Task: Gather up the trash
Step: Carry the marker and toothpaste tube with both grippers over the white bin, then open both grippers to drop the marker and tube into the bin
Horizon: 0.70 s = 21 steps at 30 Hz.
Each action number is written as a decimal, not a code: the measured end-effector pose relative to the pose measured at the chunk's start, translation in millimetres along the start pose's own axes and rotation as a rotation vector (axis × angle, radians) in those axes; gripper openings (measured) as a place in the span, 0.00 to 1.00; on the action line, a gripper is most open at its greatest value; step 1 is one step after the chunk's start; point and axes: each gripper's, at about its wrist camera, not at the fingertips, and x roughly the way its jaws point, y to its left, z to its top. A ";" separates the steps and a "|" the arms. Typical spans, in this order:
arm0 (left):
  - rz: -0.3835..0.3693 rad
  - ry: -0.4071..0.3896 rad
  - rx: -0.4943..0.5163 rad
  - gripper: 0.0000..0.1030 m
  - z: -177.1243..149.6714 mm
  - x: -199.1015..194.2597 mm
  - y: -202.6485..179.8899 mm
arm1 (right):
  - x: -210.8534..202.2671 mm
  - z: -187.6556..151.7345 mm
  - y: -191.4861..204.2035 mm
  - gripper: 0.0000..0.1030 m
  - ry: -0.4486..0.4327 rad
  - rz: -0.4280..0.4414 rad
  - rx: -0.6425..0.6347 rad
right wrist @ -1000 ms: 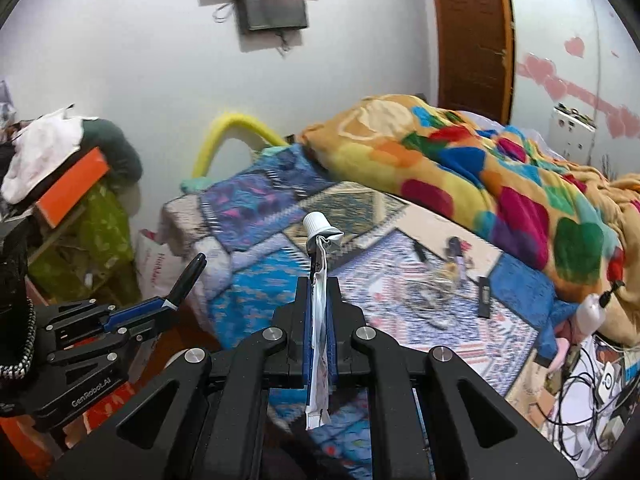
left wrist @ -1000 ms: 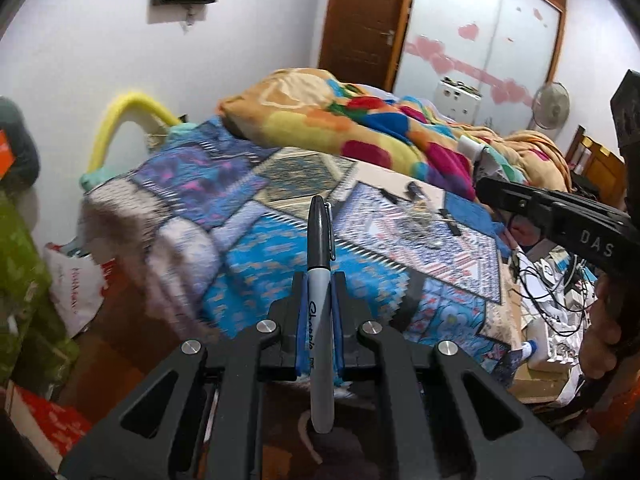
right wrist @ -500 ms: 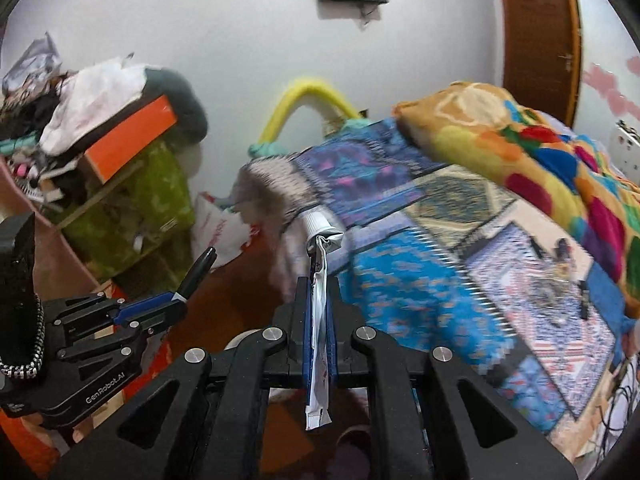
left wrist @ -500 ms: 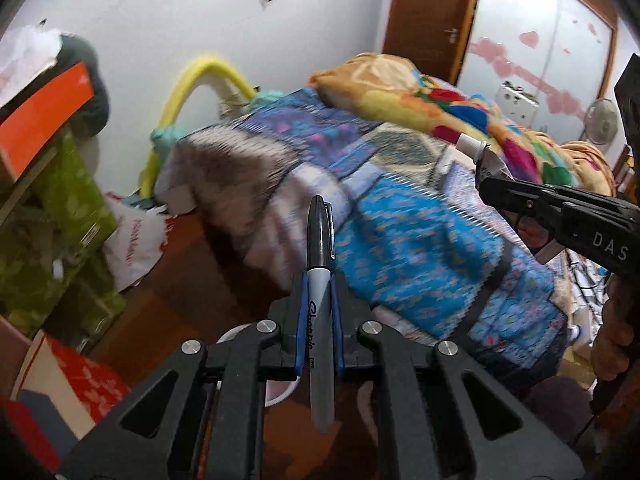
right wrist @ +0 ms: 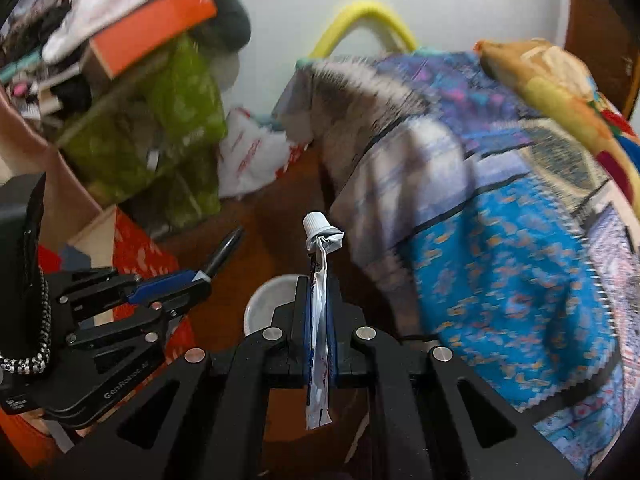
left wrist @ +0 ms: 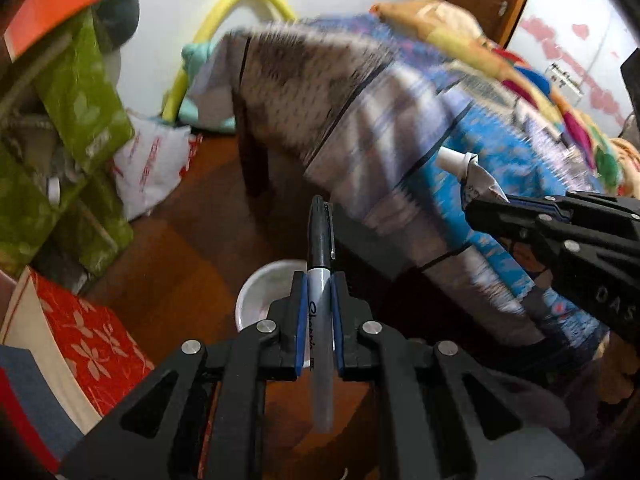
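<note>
Our left gripper [left wrist: 318, 316] clamps the marker [left wrist: 320, 280], our right gripper [right wrist: 318, 332] the squeezed tube [right wrist: 319, 300]; the white bin [left wrist: 262, 292] sits directly below both, left slightly nearer.

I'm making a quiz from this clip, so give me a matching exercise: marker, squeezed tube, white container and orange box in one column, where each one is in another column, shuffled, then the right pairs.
Things:
1. marker
2. squeezed tube
3. white container
4. orange box

Places:
A. on the brown floor beside the bed
B. clamped in the left gripper
C. on top of the clutter pile at the wall
D. clamped in the right gripper

Pairs: 1-B, 2-D, 3-A, 4-C
</note>
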 end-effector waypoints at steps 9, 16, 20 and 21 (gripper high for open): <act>0.028 0.179 -0.100 0.10 -21.2 77.4 40.1 | 76.3 -2.5 6.2 0.06 0.184 0.084 -0.011; -0.007 0.245 -0.145 0.11 -17.5 101.1 49.8 | 101.5 6.1 8.5 0.06 0.239 0.172 0.002; 0.019 0.237 -0.179 0.21 -15.0 97.2 53.0 | 100.8 6.0 8.6 0.29 0.237 0.154 -0.004; 0.028 0.230 -0.183 0.22 -15.2 93.9 53.7 | 97.9 5.5 7.3 0.32 0.226 0.149 -0.007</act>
